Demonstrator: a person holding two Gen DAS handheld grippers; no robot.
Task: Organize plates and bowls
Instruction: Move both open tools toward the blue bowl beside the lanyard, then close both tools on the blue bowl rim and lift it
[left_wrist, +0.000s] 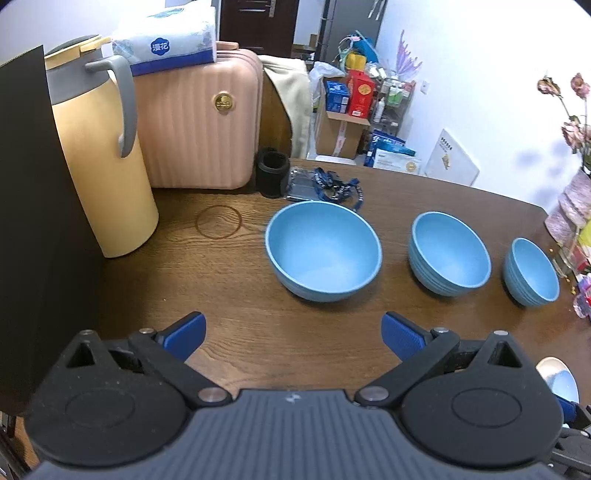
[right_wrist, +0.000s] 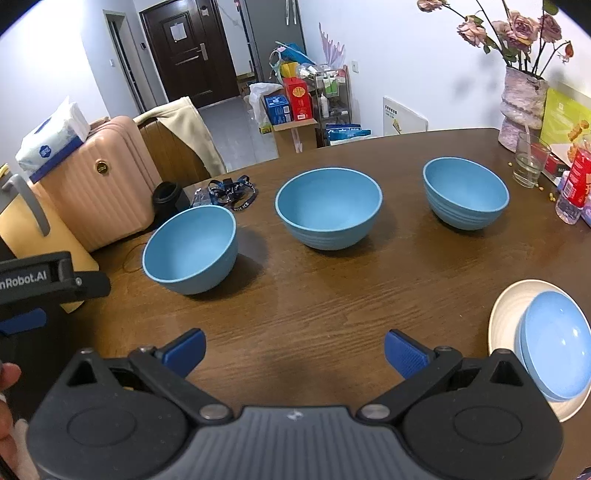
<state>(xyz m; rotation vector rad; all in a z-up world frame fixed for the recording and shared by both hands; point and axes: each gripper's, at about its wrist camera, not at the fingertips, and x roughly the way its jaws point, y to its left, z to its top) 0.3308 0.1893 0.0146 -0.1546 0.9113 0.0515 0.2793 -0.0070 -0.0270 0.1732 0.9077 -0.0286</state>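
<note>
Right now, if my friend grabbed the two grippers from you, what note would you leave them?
Left gripper: open, empty, low over the brown wooden table.
Right gripper: open, empty.
Three blue plastic bowls stand apart in a row: big smooth bowl, middle ribbed bowl, far-right ribbed bowl.
Small blue plate already sits on the white plate.
Left: nothing nested yet; the bowls likely need stacking.
</note>
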